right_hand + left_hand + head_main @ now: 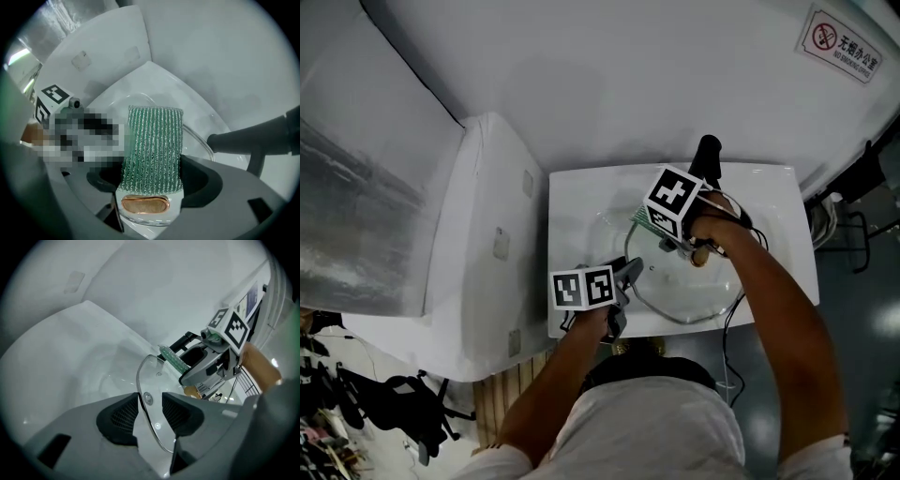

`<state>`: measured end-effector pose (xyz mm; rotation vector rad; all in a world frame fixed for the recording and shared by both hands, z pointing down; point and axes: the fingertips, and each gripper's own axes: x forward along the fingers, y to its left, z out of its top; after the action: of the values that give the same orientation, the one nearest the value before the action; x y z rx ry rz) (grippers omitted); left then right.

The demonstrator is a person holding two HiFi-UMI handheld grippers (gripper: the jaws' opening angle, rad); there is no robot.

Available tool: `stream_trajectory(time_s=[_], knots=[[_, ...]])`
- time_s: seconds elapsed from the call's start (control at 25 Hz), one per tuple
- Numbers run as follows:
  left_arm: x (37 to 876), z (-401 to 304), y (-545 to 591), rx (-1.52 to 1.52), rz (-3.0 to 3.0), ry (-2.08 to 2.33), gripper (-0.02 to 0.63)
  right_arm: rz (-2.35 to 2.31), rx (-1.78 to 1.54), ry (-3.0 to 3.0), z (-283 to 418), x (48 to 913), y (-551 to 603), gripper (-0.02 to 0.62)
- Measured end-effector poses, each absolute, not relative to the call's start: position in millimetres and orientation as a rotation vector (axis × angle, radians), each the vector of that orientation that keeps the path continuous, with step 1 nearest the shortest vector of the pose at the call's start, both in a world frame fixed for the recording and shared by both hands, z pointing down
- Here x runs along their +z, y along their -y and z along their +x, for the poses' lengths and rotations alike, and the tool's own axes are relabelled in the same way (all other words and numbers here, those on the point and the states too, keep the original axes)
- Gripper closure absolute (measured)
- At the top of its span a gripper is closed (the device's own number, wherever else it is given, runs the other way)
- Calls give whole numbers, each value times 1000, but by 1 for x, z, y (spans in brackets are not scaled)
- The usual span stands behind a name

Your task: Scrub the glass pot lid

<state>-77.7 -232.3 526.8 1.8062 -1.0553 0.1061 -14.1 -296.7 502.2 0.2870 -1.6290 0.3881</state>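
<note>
A white rectangular sink (pixel 581 199) (pixel 70 357) (pixel 157 77) carries everything here, its flat rim framing a shallow rounded bowl (pixel 600 230) that looks wet and glossy. A black faucet (pixel 709 155) (pixel 262 136) stands on the back rim, right of the middle, its spout reaching out over the bowl. Down in the bowl is the glass pot lid (pixel 680 292) (pixel 150 376), metal-edged and clear, close to the front rim; whether it rests flat on the bowl cannot be told.

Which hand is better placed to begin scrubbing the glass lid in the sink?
Right. The right gripper grips the green sponge, held over the glass lid. The left fingers only straddle the lid's rim and carry no scrubber.
</note>
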Motion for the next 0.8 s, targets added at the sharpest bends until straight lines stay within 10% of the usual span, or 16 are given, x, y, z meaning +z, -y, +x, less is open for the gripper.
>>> stream_trajectory(time_s=[0.8], knots=[[527,-80,233,109,1826,1043,451,676,637,1822,50,475,285,247]])
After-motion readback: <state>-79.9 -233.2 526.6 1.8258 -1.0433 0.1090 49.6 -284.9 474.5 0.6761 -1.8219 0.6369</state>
